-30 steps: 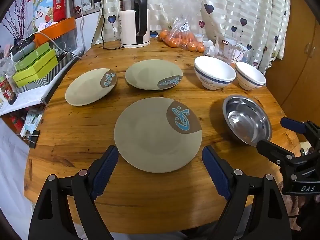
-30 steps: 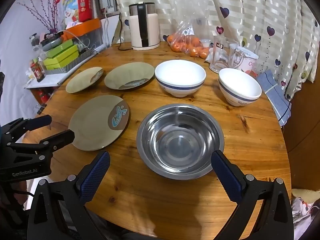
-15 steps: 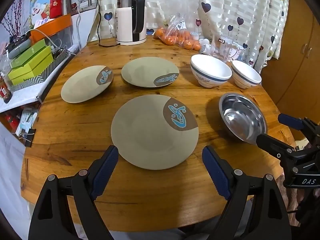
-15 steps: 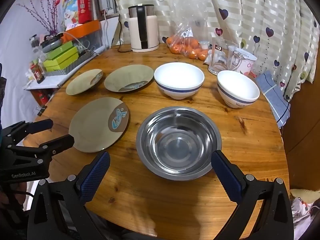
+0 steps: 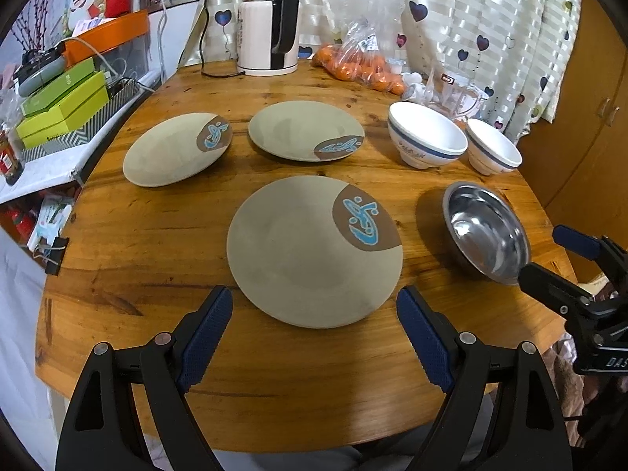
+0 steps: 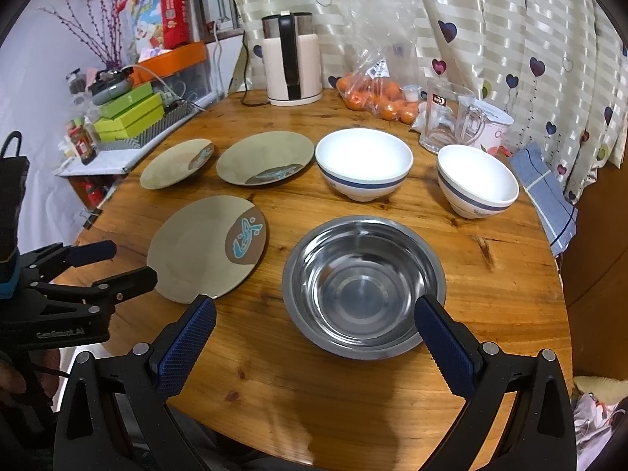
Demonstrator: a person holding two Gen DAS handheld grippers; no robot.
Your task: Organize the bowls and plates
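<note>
Behind the right tool's (image 5: 549,253) spread finger, the steel bowl's (image 5: 486,231) near rim hides.

Both cameras sat low over the near edge of the round desk (image 5: 137,235), each looking forward between its own blue-padded fingers (image 5: 204,329) toward the curtain behind the kettle (image 5: 269,25). The left wrist view faced the kettle almost head-on from close range, with the nearest plate (image 5: 306,259) just before it. The right wrist view stood further to the kettle's right, centred close on the steel bowl (image 6: 363,286). Both views shared the kettle, the three plates, the two white bowls and the steel bowl, and each caught the other gripper at its edge.
</note>
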